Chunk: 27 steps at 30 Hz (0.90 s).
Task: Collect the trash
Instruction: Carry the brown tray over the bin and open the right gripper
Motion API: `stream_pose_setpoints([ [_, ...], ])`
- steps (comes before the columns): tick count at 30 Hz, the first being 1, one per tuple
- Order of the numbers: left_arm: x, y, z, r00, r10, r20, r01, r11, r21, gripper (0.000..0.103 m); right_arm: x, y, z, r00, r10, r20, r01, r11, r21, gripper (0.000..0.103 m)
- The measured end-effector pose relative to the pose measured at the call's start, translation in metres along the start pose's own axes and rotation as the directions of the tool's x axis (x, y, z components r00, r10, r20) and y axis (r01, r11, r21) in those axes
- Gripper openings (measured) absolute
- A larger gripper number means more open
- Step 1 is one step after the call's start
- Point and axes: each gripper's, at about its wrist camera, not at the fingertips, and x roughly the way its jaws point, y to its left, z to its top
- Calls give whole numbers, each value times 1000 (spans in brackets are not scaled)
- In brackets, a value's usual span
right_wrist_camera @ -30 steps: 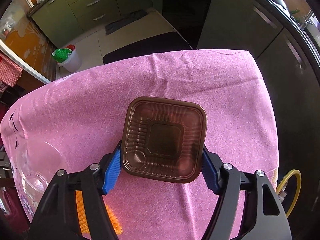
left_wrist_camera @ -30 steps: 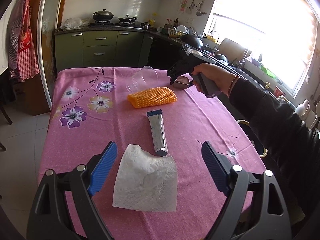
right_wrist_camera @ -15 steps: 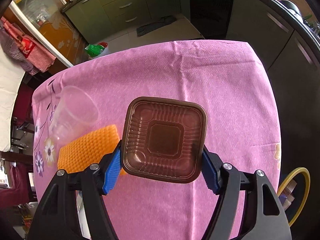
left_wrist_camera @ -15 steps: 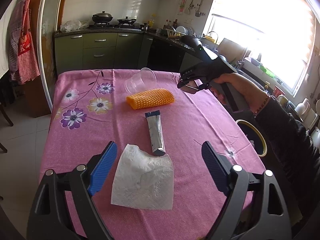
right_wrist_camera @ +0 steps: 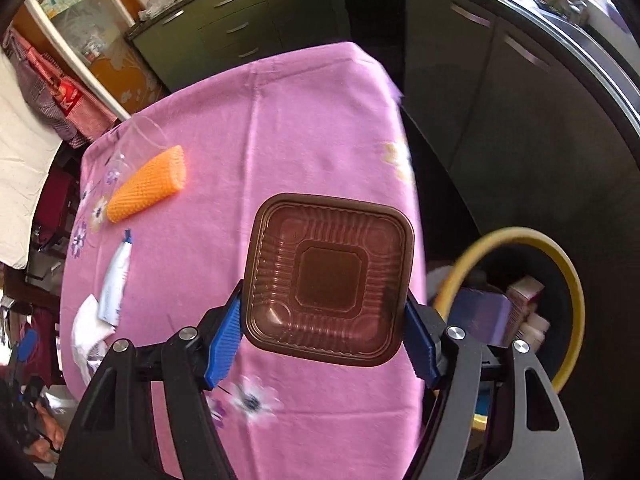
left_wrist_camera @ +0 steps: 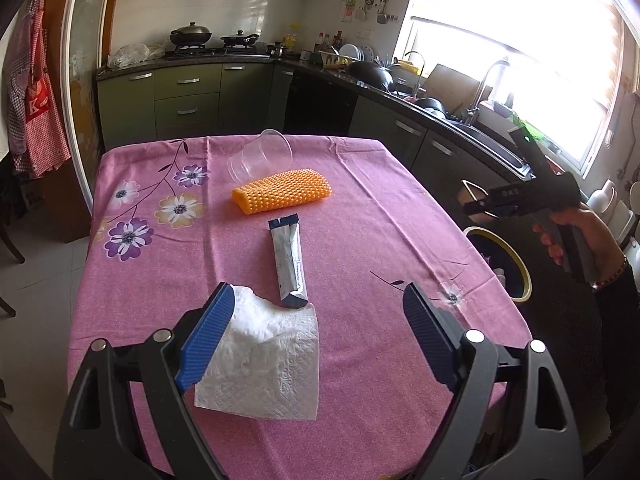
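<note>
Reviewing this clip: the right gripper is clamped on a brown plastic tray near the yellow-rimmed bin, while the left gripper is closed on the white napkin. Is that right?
Not quite. The left gripper is open above the white napkin, not gripping it, as the left wrist view shows. The rest holds: the right gripper clamps the brown plastic tray near the yellow-rimmed bin.

Both wrist views look down, sharing the table [left_wrist_camera: 360, 208]
</note>
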Motion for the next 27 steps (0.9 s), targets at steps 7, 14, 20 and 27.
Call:
stream_pose_setpoints([
  [7, 15, -10, 1, 999, 7, -32, -6, 1000, 13, 82, 4, -133, -39, 989, -145, -41, 150, 966, 209, 70],
  [14, 21, -21, 5, 998, 15, -54, -13, 999, 40, 82, 18, -199, -53, 984, -173, -38, 175, 928, 329, 89],
  [20, 21, -8, 14, 997, 34, -67, -33, 999, 16, 85, -7, -168, -70, 995, -75, 64, 53, 955, 292, 89],
  [27, 23, 17, 10, 986, 99, -131, -102, 995, -20, 88, -33, -91, -83, 986, 67, 152, -88, 986, 138, 89],
])
